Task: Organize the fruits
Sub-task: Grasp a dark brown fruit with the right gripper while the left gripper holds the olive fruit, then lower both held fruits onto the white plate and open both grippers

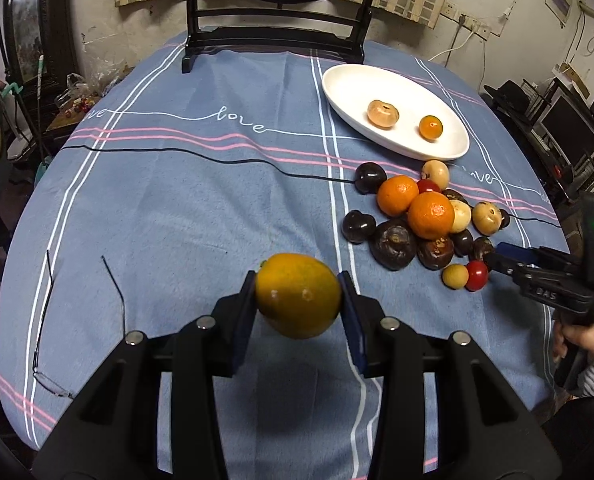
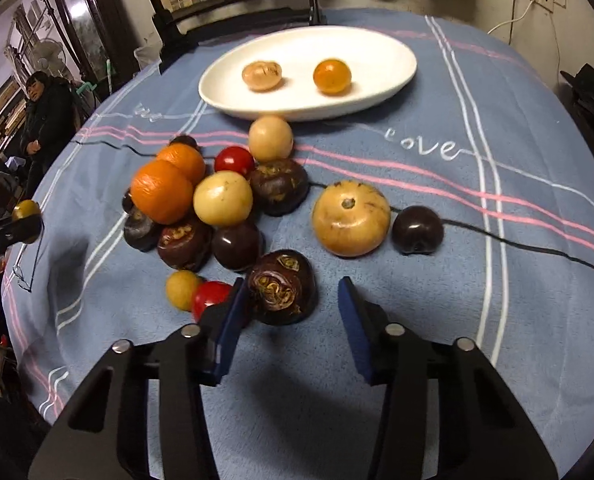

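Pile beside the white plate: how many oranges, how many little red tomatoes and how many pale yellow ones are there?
Oranges: 2
Red cherry tomatoes: 2
Pale yellow fruits: 4
Total: 8

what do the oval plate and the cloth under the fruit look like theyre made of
Oval plate: probably glazed ceramic, possibly melamine; smooth white surface with soft sheen.
Cloth: soft woven or brushed fabric, matte blue, fuzzy nap, folds, printed stripes and lettering.

Dim indoor light, strong fisheye bending at the edges.
Soft shadows are cast toward the camera beneath each gripper; corners are darkened, and focus is slightly soft.
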A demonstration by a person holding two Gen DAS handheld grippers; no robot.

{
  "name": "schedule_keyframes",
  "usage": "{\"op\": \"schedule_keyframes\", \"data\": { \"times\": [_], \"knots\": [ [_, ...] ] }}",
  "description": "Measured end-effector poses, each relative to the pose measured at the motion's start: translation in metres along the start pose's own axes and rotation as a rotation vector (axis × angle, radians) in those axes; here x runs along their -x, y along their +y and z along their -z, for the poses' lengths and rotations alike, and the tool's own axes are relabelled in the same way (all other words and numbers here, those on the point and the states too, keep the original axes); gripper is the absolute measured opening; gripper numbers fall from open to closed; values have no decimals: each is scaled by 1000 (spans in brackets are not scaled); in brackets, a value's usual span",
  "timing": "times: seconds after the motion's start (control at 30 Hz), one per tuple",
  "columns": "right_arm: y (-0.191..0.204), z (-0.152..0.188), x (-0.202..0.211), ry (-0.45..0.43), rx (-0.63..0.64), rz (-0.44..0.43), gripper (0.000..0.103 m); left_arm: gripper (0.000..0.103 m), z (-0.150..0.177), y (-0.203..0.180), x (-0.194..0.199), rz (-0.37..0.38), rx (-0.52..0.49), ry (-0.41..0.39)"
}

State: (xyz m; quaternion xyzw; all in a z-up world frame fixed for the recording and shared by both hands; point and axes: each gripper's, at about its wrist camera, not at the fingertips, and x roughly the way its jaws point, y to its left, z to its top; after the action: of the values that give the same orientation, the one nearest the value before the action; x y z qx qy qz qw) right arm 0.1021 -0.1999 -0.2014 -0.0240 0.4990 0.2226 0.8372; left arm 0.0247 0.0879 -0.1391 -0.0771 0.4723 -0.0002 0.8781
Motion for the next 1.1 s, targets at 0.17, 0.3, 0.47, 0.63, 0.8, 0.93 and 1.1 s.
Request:
{"op": "schedule_keyframes", "data": {
  "times": [0.17,0.3,0.47,0.63,0.8,0.93,1.1],
  "knots": [
    [2,-3,-8,22,-19,-47,46,40,3,-2,3,1,-2,6],
    [8,-3,-13,24,-7,-49,46,40,3,-4,1,8,-9,14],
    [10,4,-9,31,-15,-93,25,40,0,-8,-4,29,-14,18],
    [1,14,2,28,-29,-82,22,40,-9,-18,-15,72,-28,18],
    [-23,17,25,-7,-98,-53,22,40,-21,-33,-31,101,-52,31],
    [-36,7,42,-44,-129,-40,22,40,-40,-49,-45,101,-105,30],
    [-44,-32,52,-109,-127,-46,22,40,-84,-62,-66,85,-153,9]
  ]
}}
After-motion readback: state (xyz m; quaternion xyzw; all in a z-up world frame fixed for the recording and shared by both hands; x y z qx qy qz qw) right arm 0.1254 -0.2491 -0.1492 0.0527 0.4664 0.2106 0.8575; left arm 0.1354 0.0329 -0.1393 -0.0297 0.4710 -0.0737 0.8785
